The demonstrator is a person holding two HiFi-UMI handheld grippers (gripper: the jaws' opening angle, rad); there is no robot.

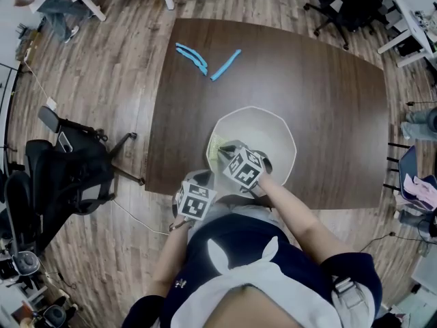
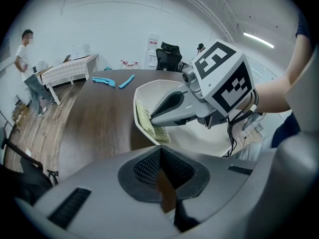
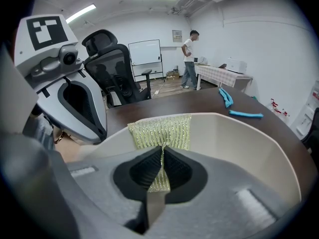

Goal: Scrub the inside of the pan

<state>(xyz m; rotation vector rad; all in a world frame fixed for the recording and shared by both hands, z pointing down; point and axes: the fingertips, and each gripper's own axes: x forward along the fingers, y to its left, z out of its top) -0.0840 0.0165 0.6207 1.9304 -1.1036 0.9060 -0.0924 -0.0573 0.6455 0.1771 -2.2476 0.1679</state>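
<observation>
Pan first: where is it, and what are you doing to it?

Me: It sits on the dark table, at the edge nearest me. My right gripper is clenched on a yellow-green scrub cloth. The cloth lies against the inside wall on the pan's left side, so I judge I'm in the scrubbing itself, working the wall.

Asker: And your left gripper?

Me: Its jaws are pinched on a narrow brown piece just at the near rim, which I take for the pan's handle. I think it is there to steady the pan.

Asker: What does the next move call for?

Me: Dragging the cloth along the wall and down onto the bottom, pressing firmly. The pinch has to be tight so the cloth doesn't slip out, while the left hand stops the pan from sliding.

Asker: What can't you make out?

Me: From above, my grippers and forearm cover the near part of the pan's bottom. I can't see where the handle joins the pan, how hard the cloth presses, or whether the pale surface has any dirt on it.
</observation>
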